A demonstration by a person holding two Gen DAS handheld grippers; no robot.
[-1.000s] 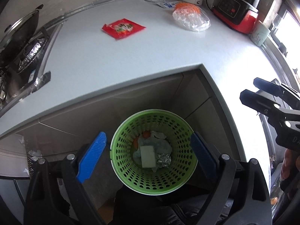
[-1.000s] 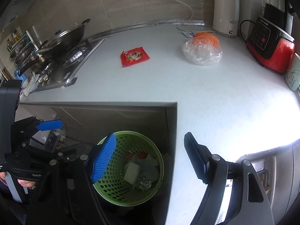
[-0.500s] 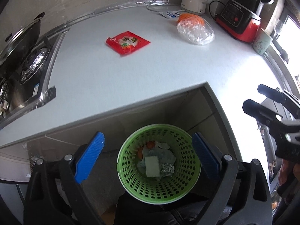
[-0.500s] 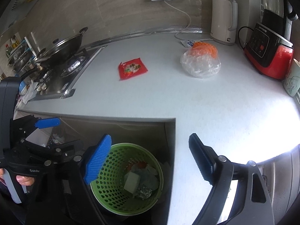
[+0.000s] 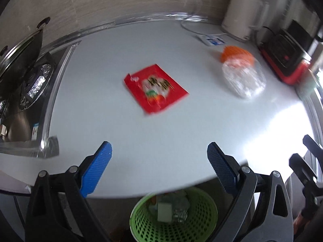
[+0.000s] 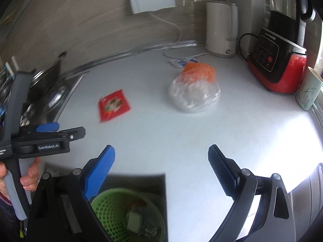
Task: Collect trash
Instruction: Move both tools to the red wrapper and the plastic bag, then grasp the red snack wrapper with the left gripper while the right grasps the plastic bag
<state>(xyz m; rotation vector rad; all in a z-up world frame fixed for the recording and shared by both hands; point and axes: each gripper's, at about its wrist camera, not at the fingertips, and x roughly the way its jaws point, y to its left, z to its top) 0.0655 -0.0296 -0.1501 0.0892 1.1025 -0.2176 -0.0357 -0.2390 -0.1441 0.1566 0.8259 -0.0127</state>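
Observation:
A red snack wrapper [image 5: 155, 89] lies flat on the white counter [image 5: 141, 133]; it also shows in the right wrist view [image 6: 113, 104]. A clear plastic bag with an orange net [image 5: 241, 73] lies to its right, and shows in the right wrist view [image 6: 194, 89]. A green perforated basket [image 5: 173, 215] holding trash stands on the floor below the counter edge, also in the right wrist view [image 6: 129, 215]. My left gripper [image 5: 159, 166] is open and empty above the counter's front edge. My right gripper [image 6: 161, 166] is open and empty over the counter.
A gas stove with a lidded pan [image 5: 22, 60] is at the left. A white kettle [image 6: 221, 32], a red and black appliance [image 6: 276, 64] and a cup [image 6: 307, 90] stand at the back right. A small blue-white packet [image 5: 213, 40] and a cord lie near the kettle.
Both grippers have risen from over the basket and tilted up toward the counter. The wrapper and bag now appear closer and larger. Both stay open.

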